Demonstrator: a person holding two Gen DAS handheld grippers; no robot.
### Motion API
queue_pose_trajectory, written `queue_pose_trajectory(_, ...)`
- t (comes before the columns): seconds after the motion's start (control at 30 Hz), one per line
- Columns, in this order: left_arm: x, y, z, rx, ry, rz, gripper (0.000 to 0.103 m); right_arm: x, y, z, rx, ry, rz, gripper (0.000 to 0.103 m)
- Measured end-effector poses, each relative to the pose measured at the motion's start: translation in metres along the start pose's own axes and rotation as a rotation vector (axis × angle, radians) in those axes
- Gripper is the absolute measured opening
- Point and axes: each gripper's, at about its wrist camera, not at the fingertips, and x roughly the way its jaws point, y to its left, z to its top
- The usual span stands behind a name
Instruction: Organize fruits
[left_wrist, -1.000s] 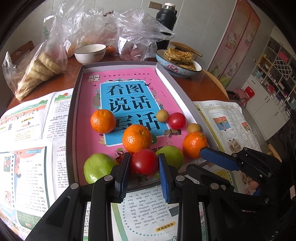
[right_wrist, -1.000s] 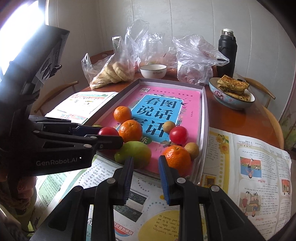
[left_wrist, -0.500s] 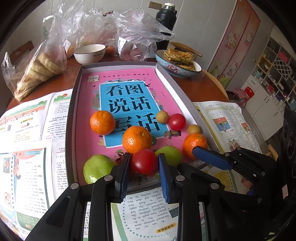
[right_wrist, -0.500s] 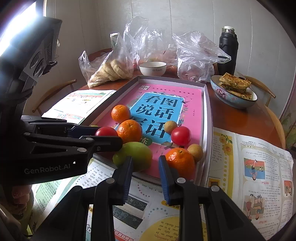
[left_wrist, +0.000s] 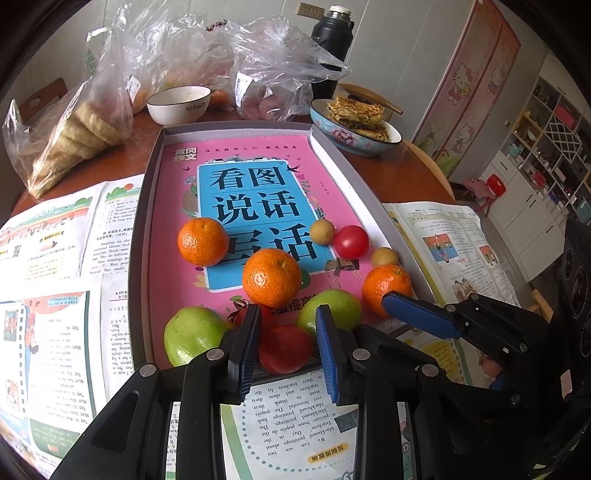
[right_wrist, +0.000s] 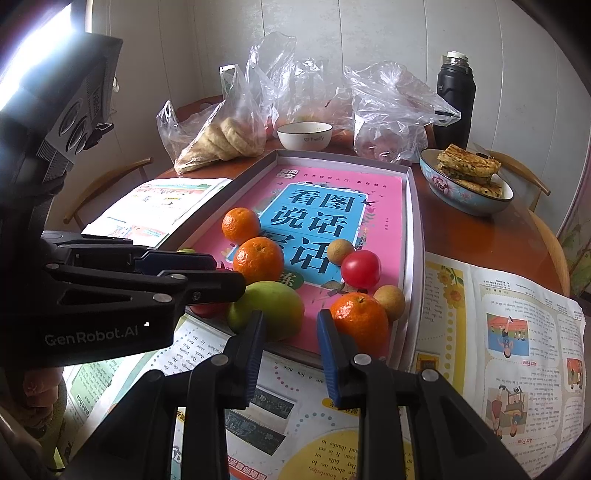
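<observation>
Here, left tool (left_wrist: 284, 343) clamped on a red tomato (left_wrist: 284, 349) at the near edge of the grey tray (left_wrist: 142, 236), between two green fruits. Right tool (right_wrist: 290, 343) narrowed on nothing, poised just near of the tray's near right corner, beside an orange (right_wrist: 360, 319). Remaining oranges, tomato and small brown fruits spread across the pink book (right_wrist: 380, 206) farther in.
</observation>
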Motion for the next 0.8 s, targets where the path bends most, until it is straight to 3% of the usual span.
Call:
queue_pose_trajectory(0.23, -0.0009, -0.0007, -0.0012, 0.003, -0.002, -0.002, 0.036, -0.0003, -0.0005, -0.0002, 0.004, -0.001, -0.002, 0.029)
queue_pose_trajectory(0.4, -0.0032, -0.0030, -0.0034, 0.010, -0.006, -0.006, 0.045, -0.0007, -0.0005, -0.0004, 0.003, -0.002, -0.004, 0.033)
queue_pose_trajectory(0.8, -0.0102, -0.0038, -0.0061, 0.000, -0.008, -0.019, 0.052, -0.0041, 0.0018, 0.0010, -0.007, -0.011, -0.024, 0.042)
